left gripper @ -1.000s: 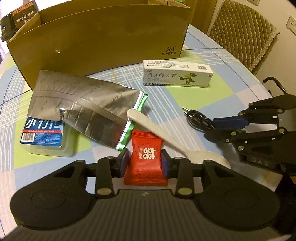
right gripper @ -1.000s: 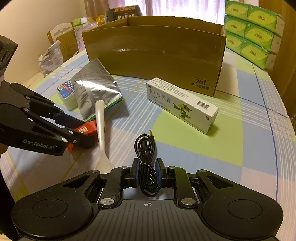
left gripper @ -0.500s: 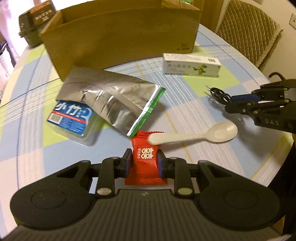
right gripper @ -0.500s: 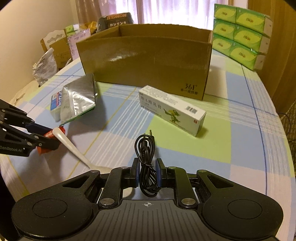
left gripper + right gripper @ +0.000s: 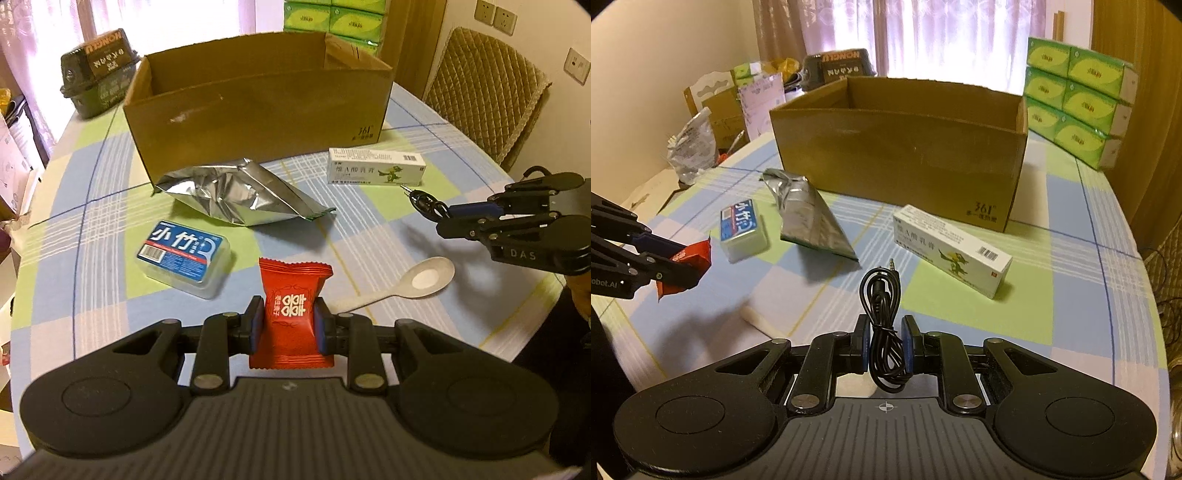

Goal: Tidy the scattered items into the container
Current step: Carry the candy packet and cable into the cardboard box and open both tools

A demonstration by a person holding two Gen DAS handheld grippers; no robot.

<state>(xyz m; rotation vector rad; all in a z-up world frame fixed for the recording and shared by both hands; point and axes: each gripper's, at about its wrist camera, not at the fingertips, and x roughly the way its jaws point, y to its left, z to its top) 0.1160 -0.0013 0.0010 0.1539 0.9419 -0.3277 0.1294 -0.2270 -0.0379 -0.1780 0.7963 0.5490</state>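
Both grippers are lifting higher off the table now. Left gripper point(image 5: 289, 325) is pinching the red candy point(image 5: 291, 314), right gripper point(image 5: 884, 345) is clamping the cable point(image 5: 881, 314). The box point(image 5: 901, 162) is sitting straight ahead, beyond the pouch point(image 5: 236, 195), opening up.

checked table point(image 5: 369, 236) bears box point(image 5: 258, 110), pouch point(image 5: 240, 195), spoon point(image 5: 406, 284).

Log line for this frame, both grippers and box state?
left gripper: shut on red candy packet | right gripper: shut on black audio cable | cardboard box: open, contents unseen
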